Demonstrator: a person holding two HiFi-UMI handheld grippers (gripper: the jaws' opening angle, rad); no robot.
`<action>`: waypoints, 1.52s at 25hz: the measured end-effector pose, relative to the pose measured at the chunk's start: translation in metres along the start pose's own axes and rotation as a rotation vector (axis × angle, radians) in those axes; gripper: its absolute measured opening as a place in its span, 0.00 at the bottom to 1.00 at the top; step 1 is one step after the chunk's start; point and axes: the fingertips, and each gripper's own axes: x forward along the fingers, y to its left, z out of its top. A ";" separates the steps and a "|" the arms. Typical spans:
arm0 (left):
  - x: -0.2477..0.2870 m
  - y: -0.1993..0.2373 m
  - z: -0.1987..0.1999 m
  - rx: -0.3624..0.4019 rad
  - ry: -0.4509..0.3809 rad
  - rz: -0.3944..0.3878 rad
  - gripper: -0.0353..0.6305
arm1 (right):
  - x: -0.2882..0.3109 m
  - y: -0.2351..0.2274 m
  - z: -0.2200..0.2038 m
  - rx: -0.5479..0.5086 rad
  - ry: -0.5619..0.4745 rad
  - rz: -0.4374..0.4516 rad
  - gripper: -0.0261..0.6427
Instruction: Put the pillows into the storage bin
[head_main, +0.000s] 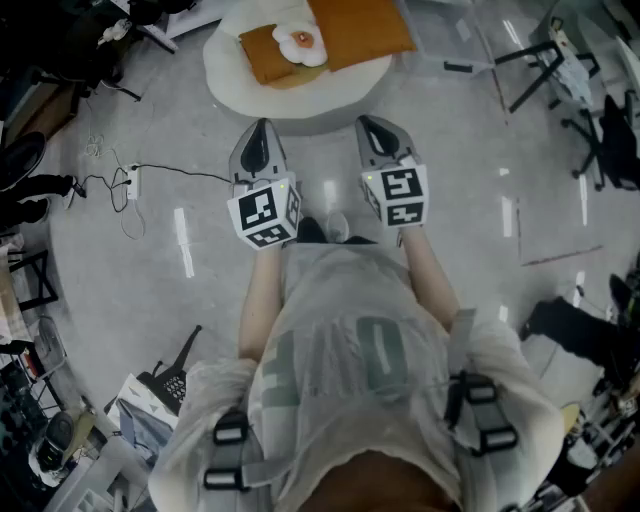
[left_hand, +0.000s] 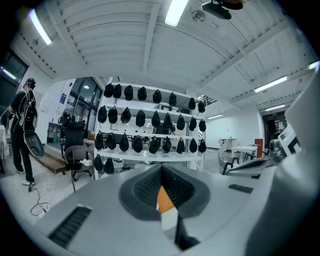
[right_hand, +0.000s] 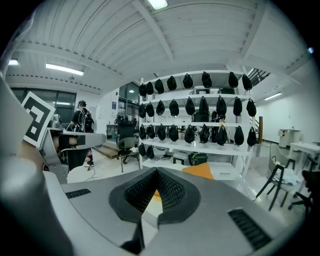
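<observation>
Ahead of me on a round white cushion seat (head_main: 300, 95) lie a large orange pillow (head_main: 358, 28), a smaller brown-orange pillow (head_main: 262, 55) and a fried-egg-shaped pillow (head_main: 300, 42). My left gripper (head_main: 262, 128) and right gripper (head_main: 368, 124) are held side by side just short of the seat, both shut with nothing between the jaws. Through the left gripper (left_hand: 161, 172) only a sliver of orange shows. Past the right gripper (right_hand: 156, 172), the orange pillow (right_hand: 202, 171) lies beside a clear bin (right_hand: 227, 172), which also shows in the head view as the bin (head_main: 445, 35).
A power strip (head_main: 132, 182) with its cable lies on the floor at the left. Black chairs (head_main: 560, 70) stand at the right. Shelves of black bags (left_hand: 150, 130) fill the far wall, with an office chair (left_hand: 75, 155) and a standing person (left_hand: 22, 135) at the left.
</observation>
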 end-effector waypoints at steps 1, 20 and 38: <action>0.001 0.001 -0.001 -0.001 0.002 -0.001 0.06 | 0.001 0.001 0.000 0.002 0.000 0.002 0.05; 0.031 0.052 -0.017 -0.077 0.044 0.045 0.06 | 0.050 0.001 -0.016 0.100 0.019 0.029 0.05; 0.228 0.167 0.019 -0.091 0.068 0.035 0.06 | 0.257 -0.041 0.067 0.120 0.018 0.022 0.05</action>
